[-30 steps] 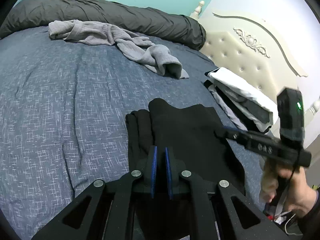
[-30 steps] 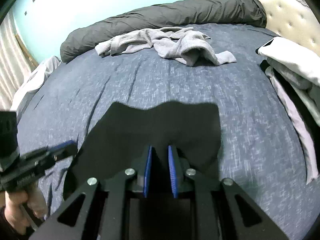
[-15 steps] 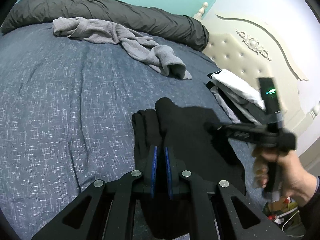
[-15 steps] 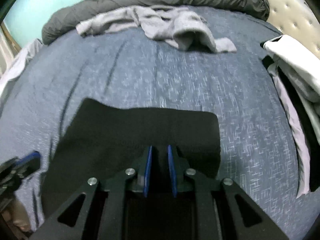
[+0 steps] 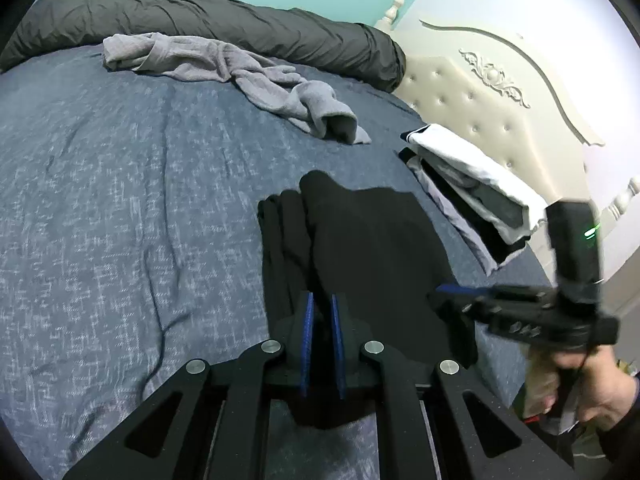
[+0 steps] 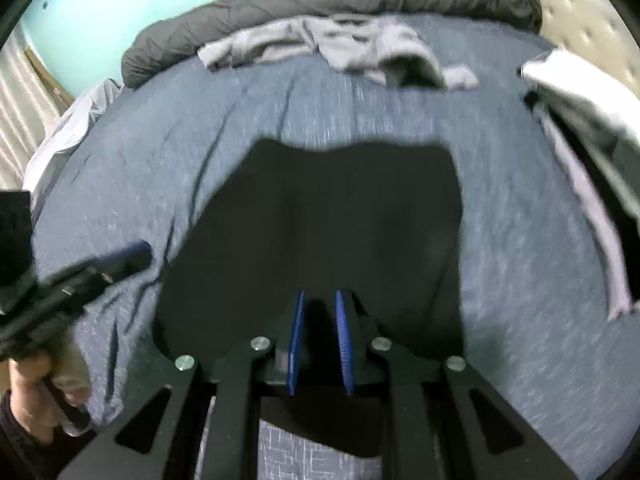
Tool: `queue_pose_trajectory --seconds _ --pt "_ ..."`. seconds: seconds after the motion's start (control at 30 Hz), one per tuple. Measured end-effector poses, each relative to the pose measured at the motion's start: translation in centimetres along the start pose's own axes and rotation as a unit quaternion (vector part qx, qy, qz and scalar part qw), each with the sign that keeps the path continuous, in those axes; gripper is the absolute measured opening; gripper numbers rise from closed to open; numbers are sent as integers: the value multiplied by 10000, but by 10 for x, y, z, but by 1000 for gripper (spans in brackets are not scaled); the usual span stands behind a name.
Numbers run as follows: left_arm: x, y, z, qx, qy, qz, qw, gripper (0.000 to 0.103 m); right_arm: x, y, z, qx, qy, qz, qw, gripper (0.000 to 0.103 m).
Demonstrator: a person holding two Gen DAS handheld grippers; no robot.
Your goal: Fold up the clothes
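Both claws, left (image 5: 322, 316) and right (image 6: 320, 312), pinch the black garment (image 5: 372, 248).

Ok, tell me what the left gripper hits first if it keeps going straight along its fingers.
The left gripper is already shut on the black garment, so it would push into that same cloth first, with the blue-grey bedspread right beneath it. Depth beyond that is unclear.

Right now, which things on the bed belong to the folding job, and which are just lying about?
Part of the job:
- black garment, gripped by both tongs
- left tongs
- right tongs
- grey garment, crumpled, not yet folded
- stack of folded clothes by the headboard

Lying about:
- dark rolled duvet
- headboard
- blue bedspread
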State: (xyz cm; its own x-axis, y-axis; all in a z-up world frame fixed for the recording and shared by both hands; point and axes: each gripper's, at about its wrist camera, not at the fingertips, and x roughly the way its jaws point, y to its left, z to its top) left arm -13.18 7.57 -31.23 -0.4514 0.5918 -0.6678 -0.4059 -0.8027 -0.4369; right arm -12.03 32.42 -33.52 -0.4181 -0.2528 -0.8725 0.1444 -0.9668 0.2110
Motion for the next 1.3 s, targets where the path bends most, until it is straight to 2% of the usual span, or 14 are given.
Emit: queue_pose_trajectory --seconds 0.13,0.23,0.3,0.43,0.5,0.57,0.6,0.67,0.83,0.93,1.03,1.13,1.3 --pt "-2 6 -8 43 141 52 9999 16 13 -3 -3 119 68 130 9998 16" --pt "-4 10 -13 86 209 98 9997 18 -16 -10 2 294 -355 341 9984 16" --pt "-7 13 -15 49 224 89 9997 19 -39 -18 5 315 -609 291 9972 16" --pt "-8 17 -20 -135 270 -40 9995 30 -63 -48 -3 653 -676 318 9951 17" --pt "-6 16 -21 -254 303 -182 9991 44 -62 -58 -11 783 -528 319 9950 27" --pt "-3 15 -22 -363 354 -316 9982 54 -56 -67 -18 892 -345 337 9948 44" --pt "0 14 -23 -392 390 -337 9979 59 -50 -70 -21 972 -221 348 9944 48" --pt "7 14 -25 -485 508 -365 9969 61 -38 -76 -28 1134 14 370 9929 58" --pt "25 15 -27 -680 745 -386 9942 65 -20 -85 -39 1389 194 510 9888 65" --pt "31 18 -29 -793 817 -427 9926 72 -12 -88 -38 1525 247 656 9858 68" --pt "39 22 -29 -963 900 -510 9900 74 -7 -91 -36 1584 268 798 9838 70" --pt "44 26 -29 -1082 935 -557 9881 81 -3 -94 -36 1604 285 913 9824 71" --pt "39 24 -23 -1098 810 -611 9888 81 -16 -96 -34 1651 -39 1149 9796 71"
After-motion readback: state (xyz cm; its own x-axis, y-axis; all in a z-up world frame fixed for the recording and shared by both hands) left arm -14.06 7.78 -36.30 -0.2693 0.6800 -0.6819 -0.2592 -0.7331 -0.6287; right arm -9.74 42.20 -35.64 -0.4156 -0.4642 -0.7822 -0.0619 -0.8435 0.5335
